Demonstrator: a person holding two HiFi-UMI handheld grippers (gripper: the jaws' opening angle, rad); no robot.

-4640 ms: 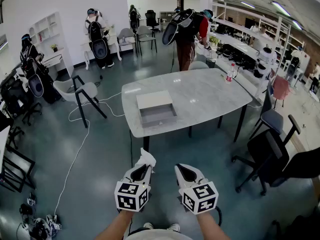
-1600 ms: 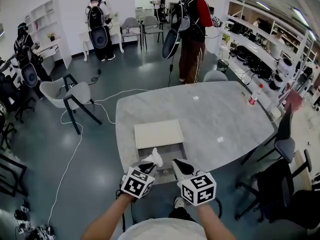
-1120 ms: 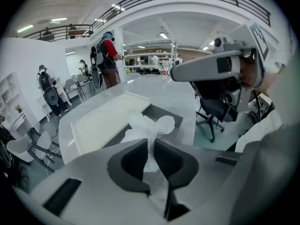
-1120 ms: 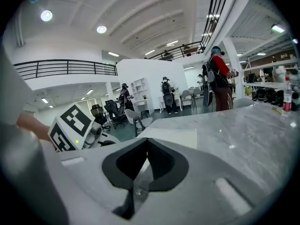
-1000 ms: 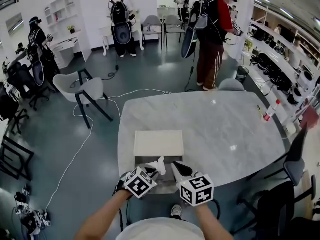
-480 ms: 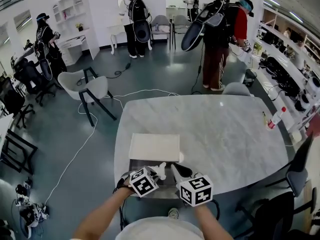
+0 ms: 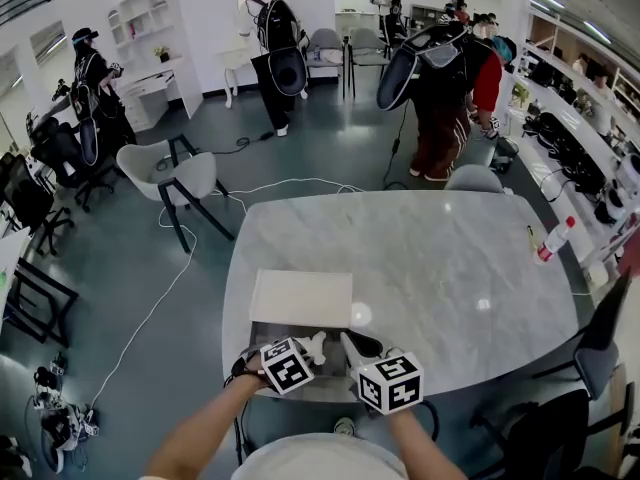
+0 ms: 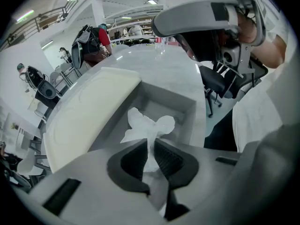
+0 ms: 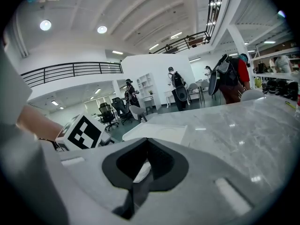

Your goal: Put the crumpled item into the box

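Pinching crumpled tissue (image 8: 148, 124), left tongs (image 8: 150, 146) (long axis forward, over box (image 8: 165, 102)) | right tongs (image 9: 146, 146) together

Box and crumpled item half hidden by the tools

In the head view the left tool (image 7: 303, 353) and right tool (image 7: 352, 343) cover the near part of the box (image 7: 258, 334), and only a white tip of the crumpled item (image 7: 316, 345) shows. In the left gripper view its lower end disappears between the jaws. The label of the bottle (image 7: 553, 240) on the tabletop (image 7: 430, 258) is too small to read.
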